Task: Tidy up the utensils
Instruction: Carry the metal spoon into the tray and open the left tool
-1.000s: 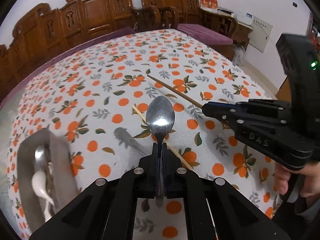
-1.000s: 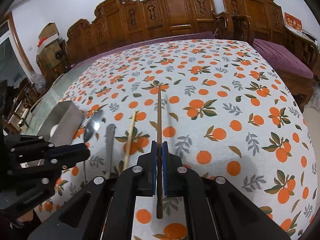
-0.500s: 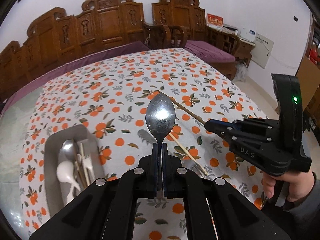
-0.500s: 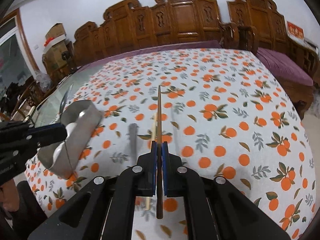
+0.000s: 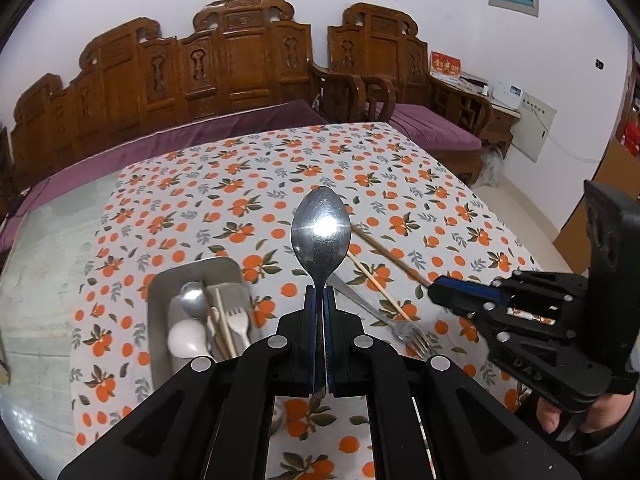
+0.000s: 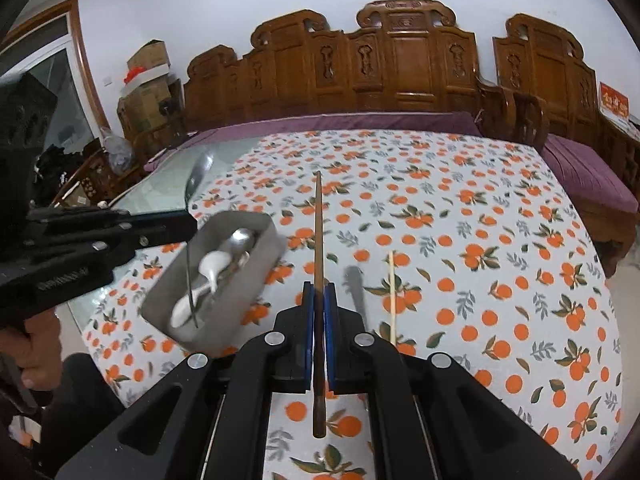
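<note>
Left gripper [image 5: 319,300] clamps the spoon [image 5: 321,236], right gripper [image 6: 319,300] the chopstick [image 6: 319,240], both seemingly bound for the tray [image 5: 160,292].

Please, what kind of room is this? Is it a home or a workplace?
Most likely a home living or dining room. Carved wooden seats with purple cushions stand behind a table under an orange-print tablecloth, and stacked cardboard boxes sit in one corner.

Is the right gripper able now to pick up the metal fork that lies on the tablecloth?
Probably not yet. The right gripper is shut on a dark chopstick, so its jaws are occupied. The fork itself lies uncovered on the tablecloth.
</note>
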Tool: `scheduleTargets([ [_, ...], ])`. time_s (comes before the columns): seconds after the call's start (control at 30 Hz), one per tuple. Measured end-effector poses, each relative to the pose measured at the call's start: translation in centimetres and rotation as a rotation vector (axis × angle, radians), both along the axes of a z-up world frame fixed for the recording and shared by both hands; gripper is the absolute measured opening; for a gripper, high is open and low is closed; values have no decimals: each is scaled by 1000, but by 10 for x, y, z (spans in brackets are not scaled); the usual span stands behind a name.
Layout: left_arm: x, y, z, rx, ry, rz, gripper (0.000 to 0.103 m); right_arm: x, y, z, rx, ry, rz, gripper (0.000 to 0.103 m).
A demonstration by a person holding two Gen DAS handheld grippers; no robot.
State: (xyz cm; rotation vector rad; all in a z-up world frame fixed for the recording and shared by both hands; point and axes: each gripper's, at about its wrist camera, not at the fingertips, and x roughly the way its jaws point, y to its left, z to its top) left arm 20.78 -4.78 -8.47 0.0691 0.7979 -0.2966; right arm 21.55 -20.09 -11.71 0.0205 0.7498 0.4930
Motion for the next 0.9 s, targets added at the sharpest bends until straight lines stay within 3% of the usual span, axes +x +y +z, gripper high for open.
scheduleTargets([
  [0.43,9,53,-2,-40,31,36,3,6,22,46,-40,-19,19,6],
  [0.9,32,97,-60,-57,177,77,3,23,57,27,-52,60,64,6],
])
